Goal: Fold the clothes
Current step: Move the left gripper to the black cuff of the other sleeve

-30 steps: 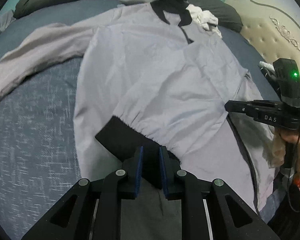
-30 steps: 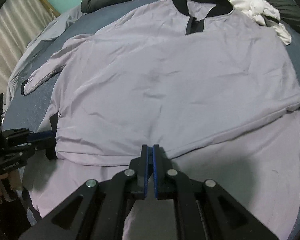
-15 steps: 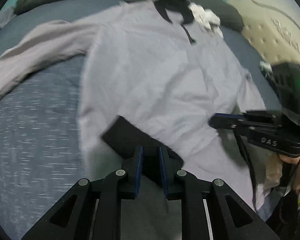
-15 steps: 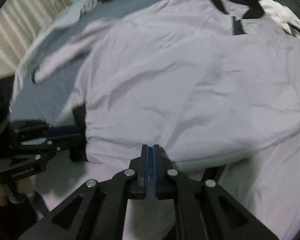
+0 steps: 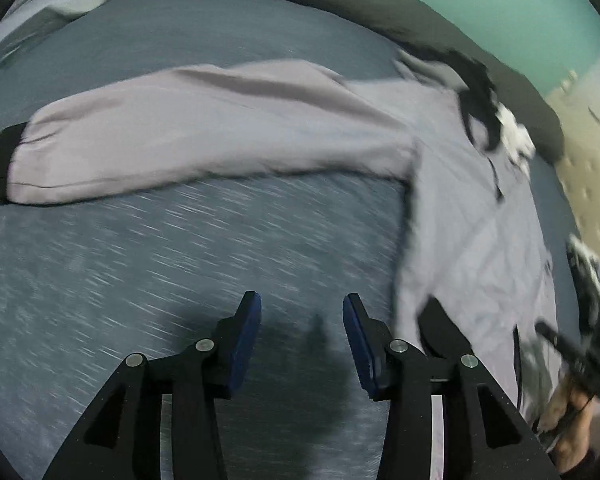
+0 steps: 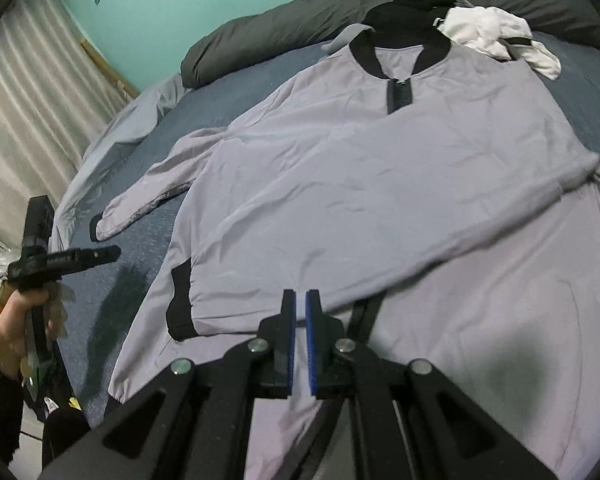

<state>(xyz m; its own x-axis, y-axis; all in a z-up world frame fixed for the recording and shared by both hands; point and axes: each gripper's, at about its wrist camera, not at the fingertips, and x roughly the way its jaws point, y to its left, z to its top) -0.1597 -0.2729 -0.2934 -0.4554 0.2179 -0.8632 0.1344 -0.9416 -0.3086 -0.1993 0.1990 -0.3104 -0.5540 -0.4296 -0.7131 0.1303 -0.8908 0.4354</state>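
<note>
A grey long-sleeved jacket (image 6: pixel 380 184) with black collar and cuffs lies flat on the blue bed, its bottom part folded up over the body. Its left sleeve (image 5: pixel 204 128) stretches out to the left, ending in a black cuff (image 5: pixel 2 166). My left gripper (image 5: pixel 302 320) is open and empty above bare bedsheet, left of the jacket's side; it also shows in the right wrist view (image 6: pixel 80 258). My right gripper (image 6: pixel 300 300) is nearly shut with a thin gap, at the folded hem edge; whether it pinches cloth is unclear.
A dark grey duvet (image 6: pixel 284 20) lies along the bed's far edge. A white garment (image 6: pixel 496 36) sits by the collar. A padded beige headboard (image 5: pixel 592 160) is at the right. Curtains (image 6: pixel 28 120) hang at the left. The blue bedsheet (image 5: pixel 140 264) lies under the left gripper.
My left gripper has let go of the black hem, opened, and swung left off the jacket over the sheet. The right gripper has stayed at the folded hem.
</note>
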